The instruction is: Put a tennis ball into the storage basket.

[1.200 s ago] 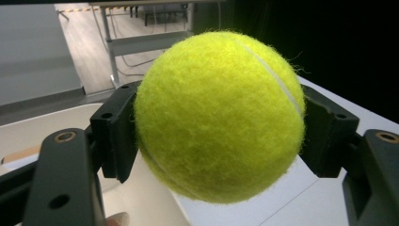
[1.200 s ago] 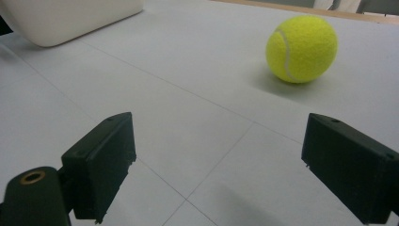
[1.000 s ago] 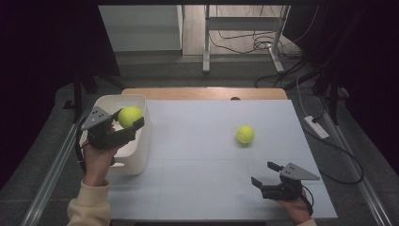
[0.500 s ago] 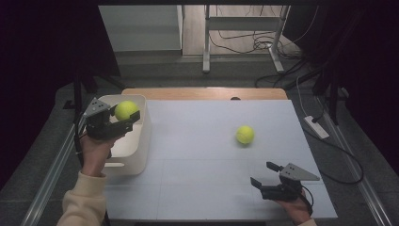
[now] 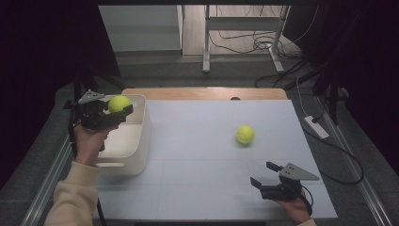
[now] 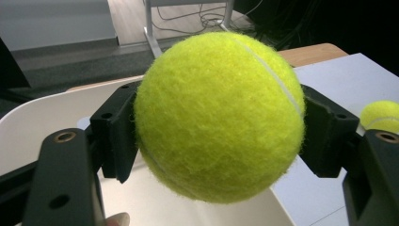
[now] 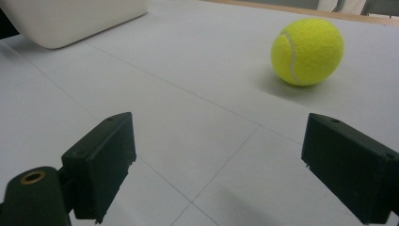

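Observation:
My left gripper point(image 5: 120, 110) is shut on a yellow-green tennis ball point(image 5: 119, 103) and holds it above the far left part of a white bin point(image 5: 139, 141). In the left gripper view the ball point(image 6: 219, 113) is pinched between both black pads point(image 6: 115, 136), with the bin's rim point(image 6: 47, 108) below. A second tennis ball point(image 5: 245, 134) rests on the white table, right of centre. Near the front right edge my right gripper point(image 5: 266, 175) stands open and holds nothing. Its view has that ball point(image 7: 307, 51) lying ahead, beyond the right jaw.
The bin's inside looks bare where I can see it. The white tabletop point(image 5: 202, 155) stretches between the bin and the right gripper. Beyond the table's far wooden edge point(image 5: 207, 93) are metal desk legs and cables on the floor.
The left gripper has carried its ball leftward and a little farther back over the bin. The right gripper and the loose ball have stayed where they were.

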Motion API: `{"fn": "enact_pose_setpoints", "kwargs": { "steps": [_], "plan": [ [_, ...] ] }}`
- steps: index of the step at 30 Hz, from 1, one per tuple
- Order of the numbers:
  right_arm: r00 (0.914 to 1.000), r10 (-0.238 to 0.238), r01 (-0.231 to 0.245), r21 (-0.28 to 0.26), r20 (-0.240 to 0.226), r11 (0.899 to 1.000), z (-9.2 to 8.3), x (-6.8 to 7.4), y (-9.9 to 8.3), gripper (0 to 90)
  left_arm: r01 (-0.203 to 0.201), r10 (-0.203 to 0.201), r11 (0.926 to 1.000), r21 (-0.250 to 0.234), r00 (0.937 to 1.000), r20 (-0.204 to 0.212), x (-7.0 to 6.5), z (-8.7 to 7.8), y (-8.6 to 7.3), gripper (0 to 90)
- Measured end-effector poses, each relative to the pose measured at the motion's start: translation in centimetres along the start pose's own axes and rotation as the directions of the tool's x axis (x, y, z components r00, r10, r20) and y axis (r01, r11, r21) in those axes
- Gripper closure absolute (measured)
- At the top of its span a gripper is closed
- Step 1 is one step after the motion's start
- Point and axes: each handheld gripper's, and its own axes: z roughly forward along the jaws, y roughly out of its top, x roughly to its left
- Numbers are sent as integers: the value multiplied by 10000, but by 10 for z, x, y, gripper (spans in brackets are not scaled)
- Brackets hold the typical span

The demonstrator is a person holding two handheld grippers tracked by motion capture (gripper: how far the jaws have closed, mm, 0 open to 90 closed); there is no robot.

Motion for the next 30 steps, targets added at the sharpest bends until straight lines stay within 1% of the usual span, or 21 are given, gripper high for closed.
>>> {"fn": "enact_pose_setpoints", "kwargs": {
  "steps": [3,6,9,12,17,20,21,27,30],
  "plan": [
    [10000,29,-29,-23,-4,10000,0,-1,0,105,7,-6,9999,118,10000,-81,4,1,4,264],
    [10000,39,-39,-15,0,10000,0,-1,0,105,47,-41,9994,337,9998,-173,9,4,8,264],
    [10000,11,-11,-20,-10,10000,0,-1,0,105,183,-170,9987,478,9995,-276,14,7,11,264],
    [10000,1,-1,-19,-18,10000,0,-1,0,105,101,-65,9975,697,9987,-508,18,9,14,264],
    [10000,24,-24,-18,-1,10000,0,-2,0,105,76,1,9938,1112,9976,-691,26,13,17,263],
    [10000,7,-7,-13,5,10000,0,-1,0,105,71,28,9922,1244,9968,-799,28,15,17,263],
    [10000,-24,24,14,19,10000,0,-1,0,105,55,66,9904,1382,9962,-871,30,17,17,263],
    [10000,6,-6,8,9,10000,0,-1,-1,105,135,10,9871,1596,9959,-900,35,22,17,263],
    [10000,-5,5,11,6,10000,0,-1,-1,105,115,64,9834,1811,9952,-979,37,27,17,263]
  ]
}}
